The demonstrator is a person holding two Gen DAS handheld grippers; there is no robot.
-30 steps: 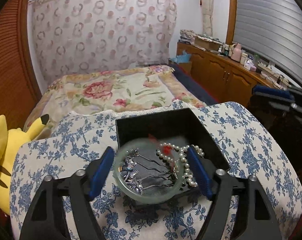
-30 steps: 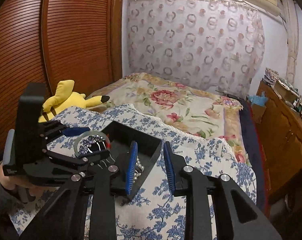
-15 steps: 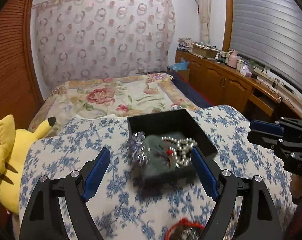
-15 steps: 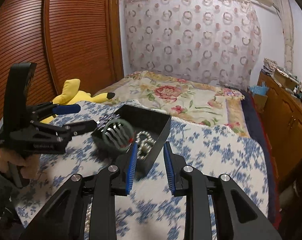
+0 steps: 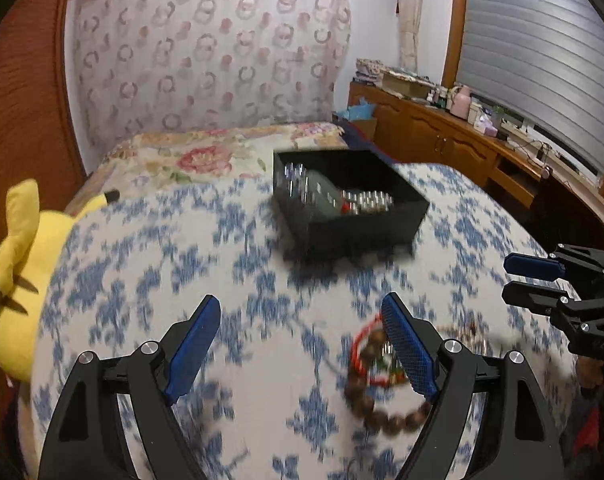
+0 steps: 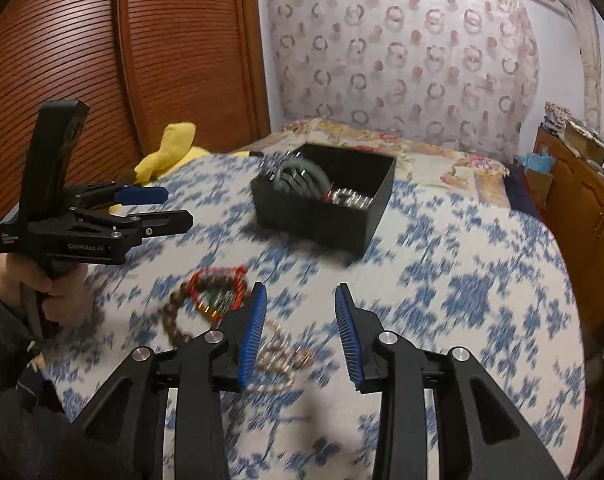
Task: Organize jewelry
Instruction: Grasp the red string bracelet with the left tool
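Both grippers have pulled back from the black square box (image 5: 342, 216). The left gripper (image 5: 302, 344) has wide, empty jaws. The right gripper (image 6: 300, 332) has just been opening its empty jaws. A brown wooden bead bracelet (image 5: 378, 408) lies near on the blue-flowered cloth (image 5: 182, 264). Farther off, the box holds a green bangle (image 6: 302, 172) and pearls.

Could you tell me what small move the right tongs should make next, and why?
Probably ease the right tongs down over the small pale bead strand lying between their open fingers, then close. They are empty and their jaws have just been opening, while the black box already holds the green bangle; the wooden bead bracelet sits nearer the left tongs.
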